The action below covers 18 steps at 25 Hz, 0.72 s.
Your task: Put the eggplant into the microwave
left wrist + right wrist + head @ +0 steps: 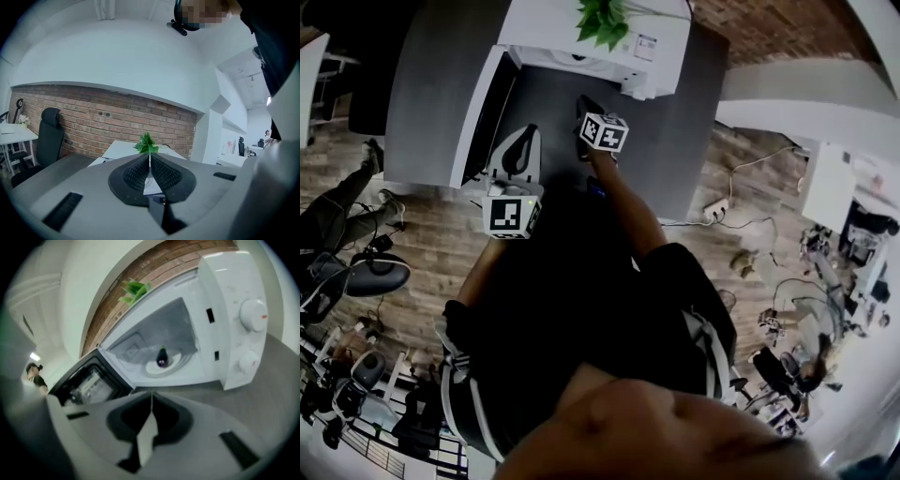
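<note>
Both grippers were held clenched and empty: the right gripper [151, 395] over the grey bench [276, 390], the left gripper [149, 157] aimed at a leafy plant [146, 143]. At twelve o'clock of the right one, the glossy purple eggplant [162, 358] was found resting on the round pale plate [176, 363] inside the boxy white microwave [225, 310]. Placement was judged done; the dark-windowed door [89, 380], open at ten o'clock, would need shutting.

White microwave [614, 45] at far edge of grey table [675, 141], door [476, 117] swung open leftward, green plant [602, 21] on top. Left gripper [523, 139] beside door; right gripper [584, 105] before microwave. Wooden floor [422, 234]; cables [741, 225] at right.
</note>
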### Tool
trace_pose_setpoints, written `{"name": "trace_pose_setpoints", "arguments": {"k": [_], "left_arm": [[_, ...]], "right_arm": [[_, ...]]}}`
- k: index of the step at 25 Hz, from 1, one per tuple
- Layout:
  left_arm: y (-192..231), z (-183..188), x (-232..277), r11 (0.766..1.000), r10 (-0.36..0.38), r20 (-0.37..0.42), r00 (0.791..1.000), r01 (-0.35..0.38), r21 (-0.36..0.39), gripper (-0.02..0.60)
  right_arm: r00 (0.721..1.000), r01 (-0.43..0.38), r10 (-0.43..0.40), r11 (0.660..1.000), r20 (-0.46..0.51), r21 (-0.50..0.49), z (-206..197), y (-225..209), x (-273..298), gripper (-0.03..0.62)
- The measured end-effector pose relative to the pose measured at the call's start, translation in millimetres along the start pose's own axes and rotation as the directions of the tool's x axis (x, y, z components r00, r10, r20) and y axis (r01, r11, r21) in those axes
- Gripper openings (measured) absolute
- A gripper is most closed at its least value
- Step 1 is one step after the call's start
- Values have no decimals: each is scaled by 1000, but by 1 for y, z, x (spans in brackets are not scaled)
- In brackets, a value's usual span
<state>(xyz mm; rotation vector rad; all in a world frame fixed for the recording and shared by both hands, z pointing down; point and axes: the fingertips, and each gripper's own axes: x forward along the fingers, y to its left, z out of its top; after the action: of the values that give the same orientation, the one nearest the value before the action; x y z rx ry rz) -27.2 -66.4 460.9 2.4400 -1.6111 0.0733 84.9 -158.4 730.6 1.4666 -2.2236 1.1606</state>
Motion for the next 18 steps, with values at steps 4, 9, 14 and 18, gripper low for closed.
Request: {"name": "trace_pose_setpoints", "arguments": {"k": [4,9,14,18], "left_arm": [[-17,-2,-16,1000,16,21,1000,-16,14,46],[-36,-2,-40,998,52,24,998,-52,18,46],[-49,-9,-57,997,68,15,998,-68,29,46],[-53,-12,-64,998,51,10,999,-51,31,46]], "right_arm": [[1000,-23,23,1000,0,-14,-10,2,-19,37],[998,-55,55,998,-13,-40,-17,10,-45,34],[997,-75,74,996,-29,-46,-24,18,-70,34],[997,-76,76,997,2,-25,-22,24,-92,34]]}}
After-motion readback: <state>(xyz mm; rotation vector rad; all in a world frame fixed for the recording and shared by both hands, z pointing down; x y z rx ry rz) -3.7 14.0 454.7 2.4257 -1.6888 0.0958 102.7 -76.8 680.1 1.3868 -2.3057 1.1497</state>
